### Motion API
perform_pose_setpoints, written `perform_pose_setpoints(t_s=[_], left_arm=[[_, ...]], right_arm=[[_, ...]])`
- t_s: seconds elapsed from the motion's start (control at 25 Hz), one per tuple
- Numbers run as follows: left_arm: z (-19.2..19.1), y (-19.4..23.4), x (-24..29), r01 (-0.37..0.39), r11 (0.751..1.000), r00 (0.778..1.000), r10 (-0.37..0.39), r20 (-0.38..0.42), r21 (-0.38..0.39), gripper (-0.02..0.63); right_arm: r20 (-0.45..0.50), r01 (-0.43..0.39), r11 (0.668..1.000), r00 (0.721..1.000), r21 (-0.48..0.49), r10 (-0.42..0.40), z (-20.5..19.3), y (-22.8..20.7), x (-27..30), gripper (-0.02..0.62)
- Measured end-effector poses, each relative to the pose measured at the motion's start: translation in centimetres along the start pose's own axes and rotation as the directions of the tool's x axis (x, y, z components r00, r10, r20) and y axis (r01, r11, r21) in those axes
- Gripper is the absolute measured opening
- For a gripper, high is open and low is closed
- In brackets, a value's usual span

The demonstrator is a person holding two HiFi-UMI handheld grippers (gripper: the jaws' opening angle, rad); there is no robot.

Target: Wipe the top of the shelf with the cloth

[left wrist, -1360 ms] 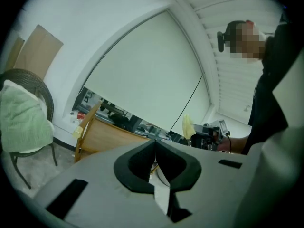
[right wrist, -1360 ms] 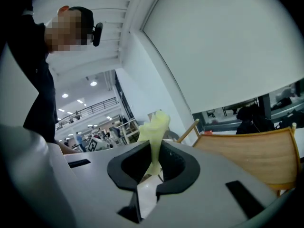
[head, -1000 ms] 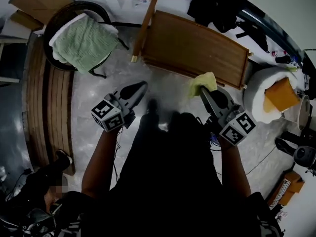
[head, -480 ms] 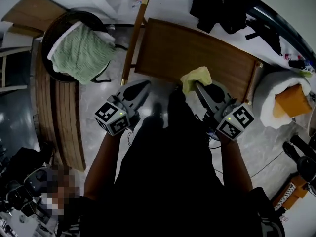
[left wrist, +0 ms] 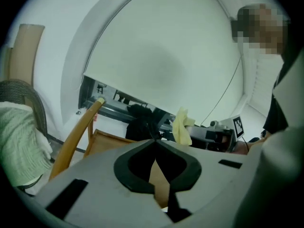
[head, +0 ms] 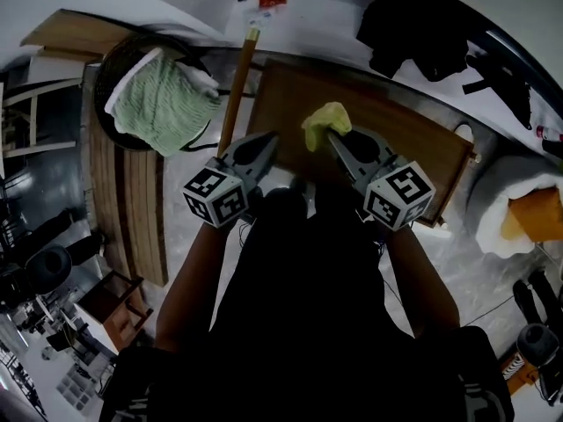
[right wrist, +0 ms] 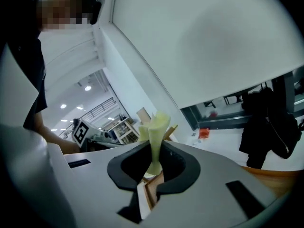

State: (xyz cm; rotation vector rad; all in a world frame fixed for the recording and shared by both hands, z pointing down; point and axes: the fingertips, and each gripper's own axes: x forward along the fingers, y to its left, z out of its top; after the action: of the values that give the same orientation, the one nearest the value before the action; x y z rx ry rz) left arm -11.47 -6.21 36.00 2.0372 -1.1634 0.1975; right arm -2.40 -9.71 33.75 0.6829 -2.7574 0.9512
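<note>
Over the shelf (head: 413,134), right hand-held gripper (head: 334,137) clamps the cloth (head: 322,120); left hand-held gripper (head: 267,140) is closed, empty.

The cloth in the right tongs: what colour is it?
A pale yellow cloth, clearest in the head view.

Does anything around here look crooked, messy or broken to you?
Slightly. A long wooden bar leans askew at the left end of the shelf, and dark clothing is bunched beyond it. The cloth is simply pinched in the right tool. Nothing looks spilled or broken.
</note>
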Motion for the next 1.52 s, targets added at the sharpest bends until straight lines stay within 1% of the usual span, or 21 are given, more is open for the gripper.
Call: perform_pose_setpoints(t_s=[0.12,0.24,0.32,0.44,0.6,0.68,0.76,0.8,0.88,0.96,1.16,1.24,1.36,1.44,1.52], left_arm=[[1.7,2.2,1.5,-0.075,0.997,0.997,0.075,-0.009,0.002,0.011],[3.5,4.8,3.8,-0.147,0.989,0.989,0.147,-0.016,-0.010,0.011],[4.0,6.0,5.2,-0.175,0.985,0.984,0.174,-0.031,-0.015,0.011],[3.7,7.2,7.1,-0.202,0.979,0.976,0.201,-0.081,-0.010,0.011],[3.9,9.3,8.9,-0.245,0.969,0.962,0.242,-0.129,-0.011,0.011],[3.8,10.2,9.3,-0.272,0.962,0.952,0.265,-0.154,-0.021,0.012],[4.1,10.8,9.0,-0.318,0.947,0.936,0.306,-0.175,-0.042,0.012],[4.5,11.0,8.7,-0.342,0.938,0.929,0.328,-0.174,-0.059,0.012],[5.6,11.3,8.2,-0.371,0.925,0.921,0.356,-0.155,-0.078,0.012],[6.2,11.6,7.9,-0.373,0.924,0.922,0.359,-0.146,-0.085,0.012],[6.6,11.8,7.6,-0.349,0.927,0.933,0.331,-0.137,-0.136,0.012],[6.6,12.0,7.3,-0.345,0.929,0.936,0.331,-0.121,-0.131,0.012],[5.8,12.4,7.2,-0.334,0.934,0.940,0.319,-0.123,-0.125,0.012],[5.3,12.2,7.3,-0.323,0.937,0.943,0.308,-0.129,-0.128,0.012],[4.6,12.0,7.4,-0.315,0.940,0.945,0.296,-0.142,-0.134,0.012]], right_arm=[[-0.019,0.066,0.997,0.998,0.026,-0.066,-0.4,-2.3,3.3,0.046],[-0.062,0.146,0.988,0.988,0.049,-0.143,-1.5,-4.5,6.6,0.046],[-0.109,0.183,0.980,0.979,0.075,-0.174,-2.8,-5.4,8.7,0.046],[-0.179,0.240,0.966,0.959,0.093,-0.221,-4.8,-6.7,11.1,0.046],[-0.229,0.319,0.942,0.930,0.108,-0.288,-6.2,-9.6,14.2,0.046],[-0.257,0.342,0.932,0.918,0.119,-0.304,-7.1,-10.6,15.6,0.046],[-0.278,0.343,0.928,0.914,0.145,-0.294,-8.1,-11.4,16.8,0.046],[-0.281,0.329,0.929,0.920,0.171,-0.274,-8.5,-11.6,17.5,0.046],[-0.273,0.294,0.929,0.934,0.226,-0.229,-9.1,-11.7,19.0,0.046],[-0.281,0.296,0.926,0.933,0.236,-0.227,-9.7,-11.8,20.2,0.046],[-0.328,0.334,0.926,0.907,0.179,-0.264,-10.4,-12.1,22.3,0.046],[-0.378,0.364,0.922,0.878,0.129,-0.294,-11.4,-12.0,22.9,0.046],[-0.446,0.397,0.915,0.832,0.065,-0.330,-12.5,-12.2,23.5,0.046],[-0.472,0.406,0.912,0.815,0.053,-0.336,-12.7,-12.5,23.2,0.046],[-0.479,0.405,0.912,0.814,0.063,-0.329,-13.0,-12.5,22.6,0.046]])
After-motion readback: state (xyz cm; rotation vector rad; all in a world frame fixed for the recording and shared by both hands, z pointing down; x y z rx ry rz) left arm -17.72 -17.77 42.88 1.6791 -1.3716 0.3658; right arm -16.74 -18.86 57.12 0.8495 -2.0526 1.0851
